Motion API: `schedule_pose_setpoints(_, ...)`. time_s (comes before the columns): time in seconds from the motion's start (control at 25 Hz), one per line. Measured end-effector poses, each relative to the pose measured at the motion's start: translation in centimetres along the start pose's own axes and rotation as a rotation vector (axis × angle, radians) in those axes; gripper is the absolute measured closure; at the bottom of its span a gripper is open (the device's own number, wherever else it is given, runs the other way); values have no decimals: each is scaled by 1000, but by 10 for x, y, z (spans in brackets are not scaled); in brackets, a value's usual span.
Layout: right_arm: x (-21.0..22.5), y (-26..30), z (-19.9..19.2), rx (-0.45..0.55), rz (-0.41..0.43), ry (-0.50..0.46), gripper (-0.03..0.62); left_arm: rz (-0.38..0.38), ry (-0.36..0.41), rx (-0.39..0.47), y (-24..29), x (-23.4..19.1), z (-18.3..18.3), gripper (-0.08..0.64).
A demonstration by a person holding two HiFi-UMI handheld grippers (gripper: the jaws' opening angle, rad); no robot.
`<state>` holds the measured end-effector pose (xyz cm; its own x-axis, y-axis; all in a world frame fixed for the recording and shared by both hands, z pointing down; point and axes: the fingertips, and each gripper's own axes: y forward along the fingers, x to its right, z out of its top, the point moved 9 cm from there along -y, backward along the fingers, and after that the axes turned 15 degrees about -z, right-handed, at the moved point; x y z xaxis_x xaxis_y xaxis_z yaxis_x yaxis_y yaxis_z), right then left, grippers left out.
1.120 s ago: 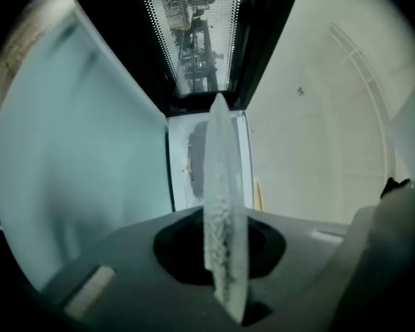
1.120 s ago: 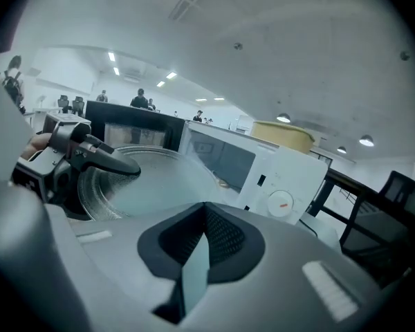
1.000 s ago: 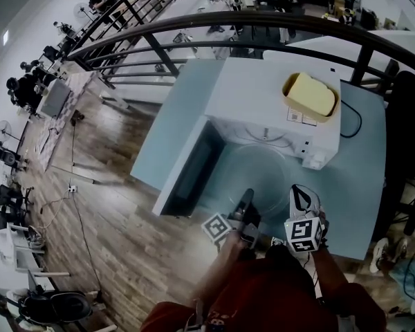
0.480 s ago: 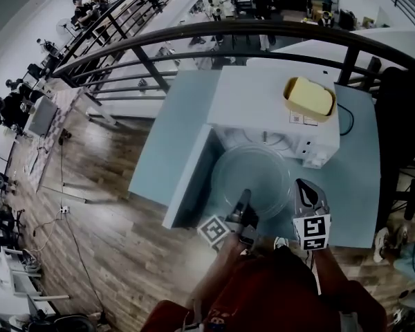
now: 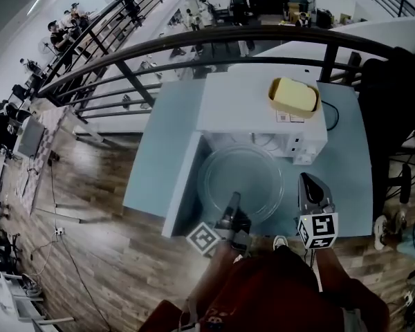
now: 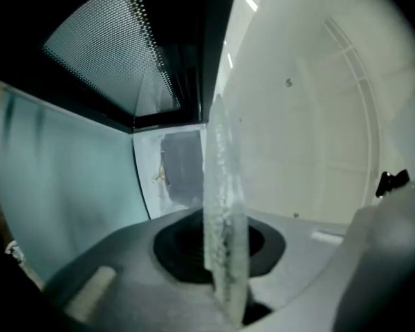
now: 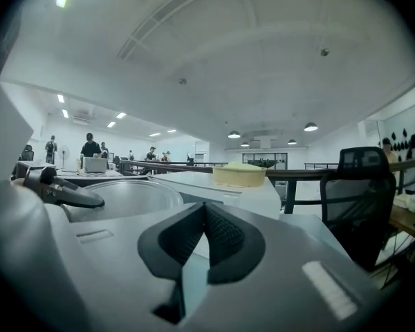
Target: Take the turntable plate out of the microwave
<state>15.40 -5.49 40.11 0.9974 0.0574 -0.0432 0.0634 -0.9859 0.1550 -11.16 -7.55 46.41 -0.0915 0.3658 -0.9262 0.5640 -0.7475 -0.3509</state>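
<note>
My left gripper point(image 5: 232, 200) pinches the near rim of the round, clear glass plate point(image 5: 241, 178), held flat outside the boxy white microwave point(image 5: 249, 102), beside its open door point(image 5: 182, 182). My right gripper point(image 5: 311, 184) is pressed together and empty, its ribbed black pads point(image 7: 225, 237) meeting.

Your table point(image 5: 159, 130), pale blue, stood on wood-plank floor point(image 5: 90, 241), far edge by the railing point(image 5: 214, 37). Only 2 things sat directly on it: white microwave point(image 5: 242, 102) at centre-far, its door point(image 5: 183, 185) swung open toward near-left, & a dark cable point(image 5: 330, 115) looping far-right, just beside the microwave.
</note>
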Motion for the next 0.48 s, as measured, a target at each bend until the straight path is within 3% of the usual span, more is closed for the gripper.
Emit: schedule_pose_setpoints(0.48,15,-25,1,30,-73,27,594,-59,-21,-35,14,26,-12,537)
